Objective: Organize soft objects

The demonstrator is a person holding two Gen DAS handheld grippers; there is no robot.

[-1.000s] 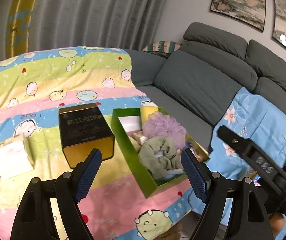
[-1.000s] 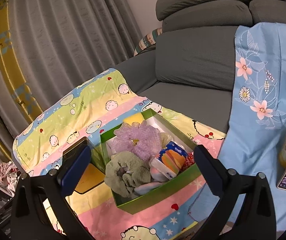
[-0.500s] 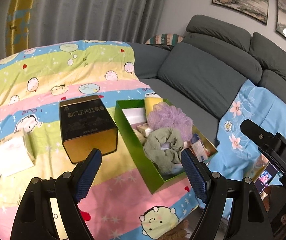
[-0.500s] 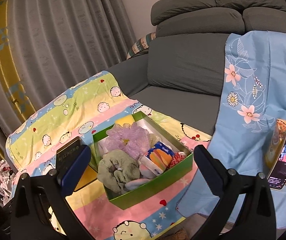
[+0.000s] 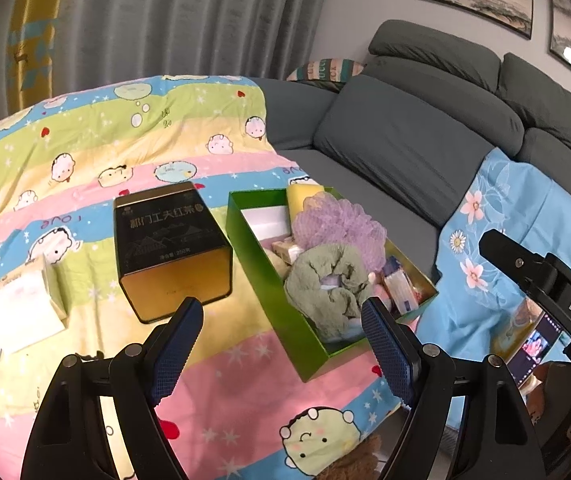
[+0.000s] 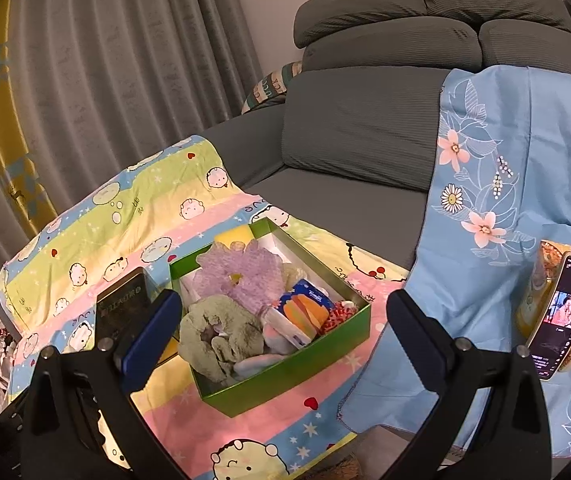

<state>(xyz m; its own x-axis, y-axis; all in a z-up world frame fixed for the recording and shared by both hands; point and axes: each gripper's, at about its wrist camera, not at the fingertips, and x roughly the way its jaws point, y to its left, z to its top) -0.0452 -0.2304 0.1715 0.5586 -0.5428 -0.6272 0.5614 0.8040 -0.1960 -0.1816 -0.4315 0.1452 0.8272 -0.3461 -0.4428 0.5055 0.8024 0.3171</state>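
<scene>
Grey sofa (image 6: 349, 128) draped with a blue floral sheet (image 6: 517, 168), a lit phone (image 6: 565, 316) propped there, grey curtains (image 5: 173, 20) behind.

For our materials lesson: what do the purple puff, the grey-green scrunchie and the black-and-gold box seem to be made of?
Purple puff: gathered plastic mesh, judging by its open, frilly net.
Grey-green scrunchie: plush fabric, matte and fuzzy, bunched in soft folds.
Black-and-gold box: probably metal tin; smooth, glossy gold sides with crisp rounded edges, though coated card is possible.

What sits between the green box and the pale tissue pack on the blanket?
The black and gold tea tin stands between the green box and the pale tissue pack, apart from both, on the striped cartoon blanket. The left wrist view shows it.
</scene>
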